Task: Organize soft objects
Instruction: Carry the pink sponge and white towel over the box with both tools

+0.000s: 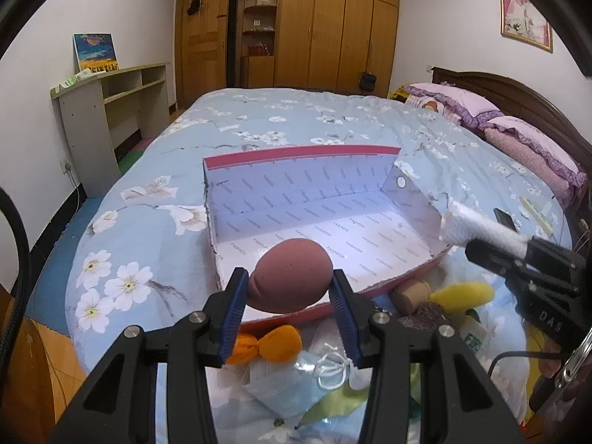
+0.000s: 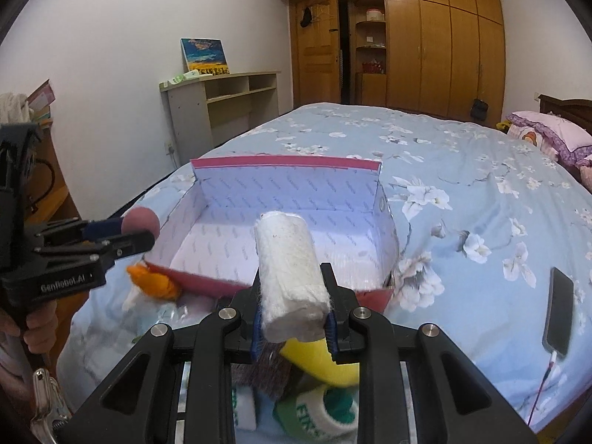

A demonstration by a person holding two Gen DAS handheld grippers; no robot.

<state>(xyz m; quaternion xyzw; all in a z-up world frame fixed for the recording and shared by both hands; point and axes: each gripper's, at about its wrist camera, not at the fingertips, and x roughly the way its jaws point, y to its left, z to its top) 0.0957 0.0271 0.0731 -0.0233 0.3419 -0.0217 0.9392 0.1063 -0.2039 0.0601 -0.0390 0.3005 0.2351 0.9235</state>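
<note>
Bed (image 1: 296, 118) in floral blue, wardrobe (image 1: 333, 26) behind; left claw (image 1: 290, 288) gripping sponge (image 1: 290, 275), right claw (image 2: 292, 318) gripping white roll (image 2: 288, 270).

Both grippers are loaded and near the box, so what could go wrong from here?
The left gripper holds the rounded mauve sponge only by its sides; it may squirt out. The white roll sticks far out of the right gripper and could catch the box wall. Both converge, so they might collide.
</note>
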